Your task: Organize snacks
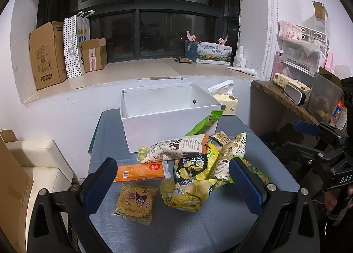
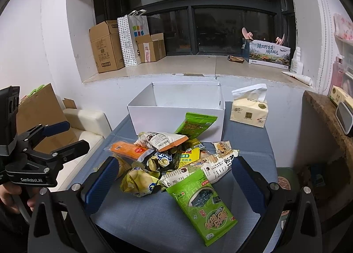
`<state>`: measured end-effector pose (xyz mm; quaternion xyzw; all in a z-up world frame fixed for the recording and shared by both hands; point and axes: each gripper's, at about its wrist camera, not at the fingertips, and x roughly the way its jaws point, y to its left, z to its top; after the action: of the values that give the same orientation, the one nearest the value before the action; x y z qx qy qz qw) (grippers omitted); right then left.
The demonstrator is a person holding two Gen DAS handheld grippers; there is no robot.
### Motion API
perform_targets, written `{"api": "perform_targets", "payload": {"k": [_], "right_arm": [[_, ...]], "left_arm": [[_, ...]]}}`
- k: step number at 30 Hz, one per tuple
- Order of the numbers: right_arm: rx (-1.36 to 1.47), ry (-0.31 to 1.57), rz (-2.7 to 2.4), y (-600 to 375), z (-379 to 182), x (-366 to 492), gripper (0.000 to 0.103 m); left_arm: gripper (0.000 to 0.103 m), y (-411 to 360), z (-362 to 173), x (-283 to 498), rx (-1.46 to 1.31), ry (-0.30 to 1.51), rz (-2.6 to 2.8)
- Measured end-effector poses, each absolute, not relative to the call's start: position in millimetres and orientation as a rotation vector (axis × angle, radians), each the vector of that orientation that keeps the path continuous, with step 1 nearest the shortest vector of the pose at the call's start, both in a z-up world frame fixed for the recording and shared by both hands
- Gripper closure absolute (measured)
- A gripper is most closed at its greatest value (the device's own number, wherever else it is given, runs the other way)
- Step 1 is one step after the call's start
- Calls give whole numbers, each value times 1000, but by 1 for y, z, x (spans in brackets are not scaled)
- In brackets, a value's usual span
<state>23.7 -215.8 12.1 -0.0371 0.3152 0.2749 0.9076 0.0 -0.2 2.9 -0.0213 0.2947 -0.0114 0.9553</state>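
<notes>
Blue-padded left gripper [image 1: 173, 178] is hanging wide open, empty, above the snack pile [image 1: 194, 164] on the grey table [image 1: 220, 226]; right gripper [image 2: 174, 180] likewise agape, holding nothing. Foil packets are looking light, crinkly, slippery; judging best to pinch a flat sealed edge, w/o crushing contents. Left view is showing a Kuromi biscuit pack [image 1: 135, 202] lying apart; right view is showing the green seaweed bag [image 2: 201, 206] nearest. White box [image 2: 176, 107] is sitting empty behind the pile.

Legible text, placed relative to the white box [image 2: 176, 109]:
- "GenRobot.AI" on left gripper [image 2: 66, 136] body, well left of box.
- "DAS" on right gripper [image 1: 308, 136] body, right of box.
- "Super" on green seaweed packet [image 2: 201, 204], in front of box.
- "4" on tissue pack [image 2: 249, 109], just right of box.
</notes>
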Motion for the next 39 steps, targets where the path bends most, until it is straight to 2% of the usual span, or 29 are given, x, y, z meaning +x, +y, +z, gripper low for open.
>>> {"api": "perform_targets", "payload": {"k": [39], "right_arm": [[-63,660,585,-217,7,24,0]], "left_arm": [[0,-3,3,-2,-33,598,-26]]}}
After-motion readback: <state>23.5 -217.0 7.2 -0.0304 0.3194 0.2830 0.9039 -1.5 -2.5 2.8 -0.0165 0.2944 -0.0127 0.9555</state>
